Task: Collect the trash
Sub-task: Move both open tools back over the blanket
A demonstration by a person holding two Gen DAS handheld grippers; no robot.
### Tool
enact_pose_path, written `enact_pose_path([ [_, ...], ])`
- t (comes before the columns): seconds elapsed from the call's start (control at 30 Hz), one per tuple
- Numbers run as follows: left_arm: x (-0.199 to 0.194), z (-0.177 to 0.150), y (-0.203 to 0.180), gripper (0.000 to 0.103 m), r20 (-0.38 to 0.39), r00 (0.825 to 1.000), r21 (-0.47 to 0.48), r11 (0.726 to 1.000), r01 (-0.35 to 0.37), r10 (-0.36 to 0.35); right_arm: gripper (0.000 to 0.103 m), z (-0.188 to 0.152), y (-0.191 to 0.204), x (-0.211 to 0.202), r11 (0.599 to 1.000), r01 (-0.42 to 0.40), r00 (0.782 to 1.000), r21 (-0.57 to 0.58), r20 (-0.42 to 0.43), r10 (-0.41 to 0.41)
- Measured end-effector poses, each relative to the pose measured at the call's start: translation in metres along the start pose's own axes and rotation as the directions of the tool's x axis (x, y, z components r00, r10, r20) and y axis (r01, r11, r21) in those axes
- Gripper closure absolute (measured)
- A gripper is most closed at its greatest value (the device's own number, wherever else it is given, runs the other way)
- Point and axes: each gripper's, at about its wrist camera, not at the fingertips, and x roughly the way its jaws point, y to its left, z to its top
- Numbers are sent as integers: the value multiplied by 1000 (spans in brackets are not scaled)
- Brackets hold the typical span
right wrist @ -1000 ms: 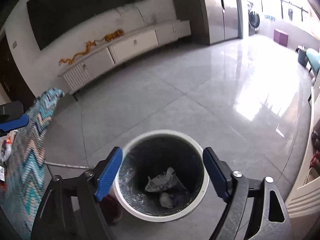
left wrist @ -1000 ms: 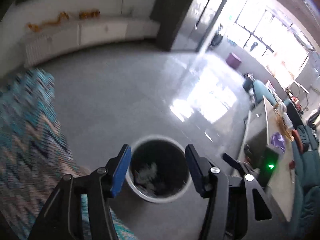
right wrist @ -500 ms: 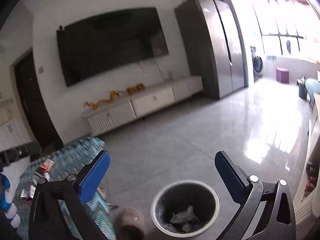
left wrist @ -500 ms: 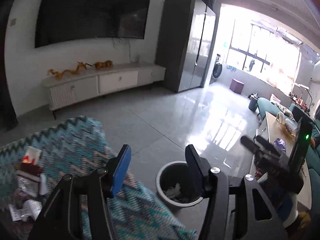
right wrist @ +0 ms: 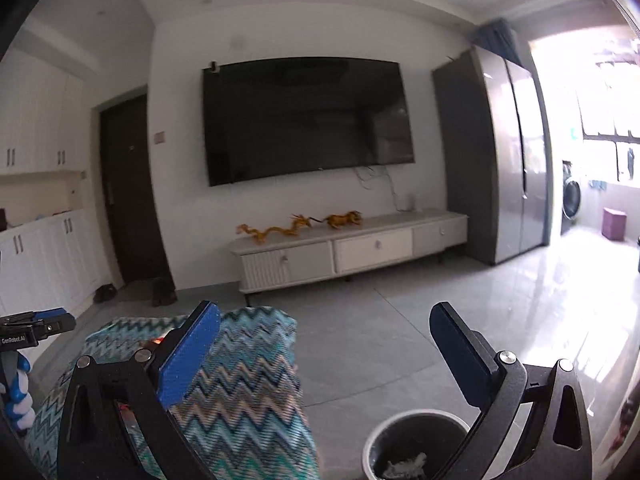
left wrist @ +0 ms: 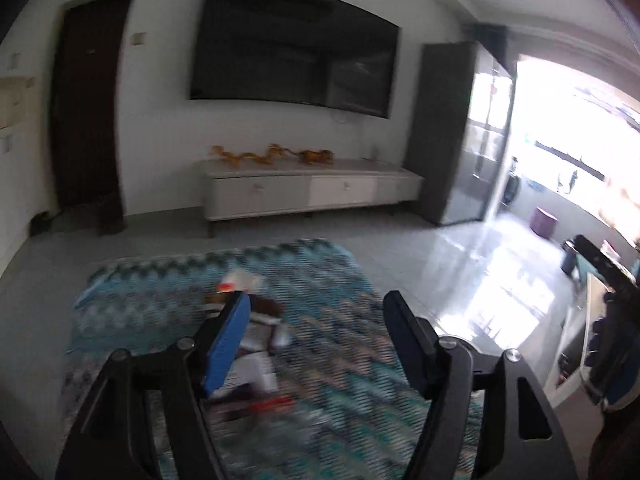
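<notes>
My left gripper (left wrist: 316,340) is open and empty, held above a table covered with a blue zigzag cloth (left wrist: 320,280). A blurred pile of trash (left wrist: 252,352), white and red wrappers and packets, lies on the cloth just beyond the left finger. My right gripper (right wrist: 324,356) is open and empty, raised over the floor. A white-rimmed dark trash bin (right wrist: 412,448) with crumpled paper inside stands on the floor between its fingers, low in the right wrist view. The cloth-covered table (right wrist: 240,380) is to its left.
A white TV cabinet (right wrist: 352,248) with orange dragon figures stands under a wall TV (right wrist: 308,120). A grey fridge (right wrist: 500,160) is at right, a dark door (right wrist: 128,192) at left. Shiny tiled floor (right wrist: 440,300) lies between.
Both grippers have tilted up and away from the bin. The left one has swung left over the cloth-covered table, bringing the trash pile into view. Both stay open.
</notes>
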Motion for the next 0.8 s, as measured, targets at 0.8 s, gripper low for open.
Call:
enact_pose_path([
  [0.8,62,-111,112,36,-292,956,-135,990,-30,-11,0,-59,158,107,909,-397,874,-129,-356,331],
])
